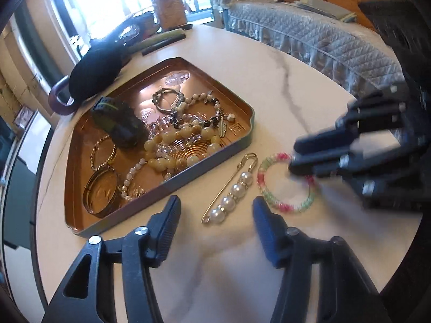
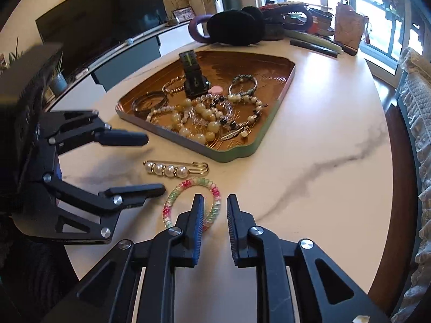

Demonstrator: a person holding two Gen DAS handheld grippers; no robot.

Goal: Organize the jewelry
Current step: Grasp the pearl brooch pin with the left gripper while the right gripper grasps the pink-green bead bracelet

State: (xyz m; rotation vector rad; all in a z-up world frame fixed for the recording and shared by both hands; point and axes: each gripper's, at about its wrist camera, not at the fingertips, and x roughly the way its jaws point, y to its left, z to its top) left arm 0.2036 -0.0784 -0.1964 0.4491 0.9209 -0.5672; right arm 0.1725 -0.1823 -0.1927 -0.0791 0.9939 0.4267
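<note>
A copper tray (image 1: 229,153) (image 2: 280,107) on the marble table holds several bead bracelets, bangles and a dark watch (image 1: 118,119) (image 2: 194,79). A gold pearl pin (image 1: 231,192) (image 2: 172,169) and a pink-green bead bracelet (image 1: 269,192) (image 2: 172,196) lie on the table beside the tray. My left gripper (image 1: 215,206) (image 2: 153,161) is open, its fingers either side of the pin. My right gripper (image 2: 214,202) (image 1: 293,157) is open, its fingers astride the bracelet's near rim.
A black furry item (image 1: 94,72) (image 2: 234,29) with a purple ring, dark sticks (image 1: 164,44) and a brown bag (image 2: 348,24) lie at the table's far side. A quilted bed (image 1: 323,37) stands beyond the table edge.
</note>
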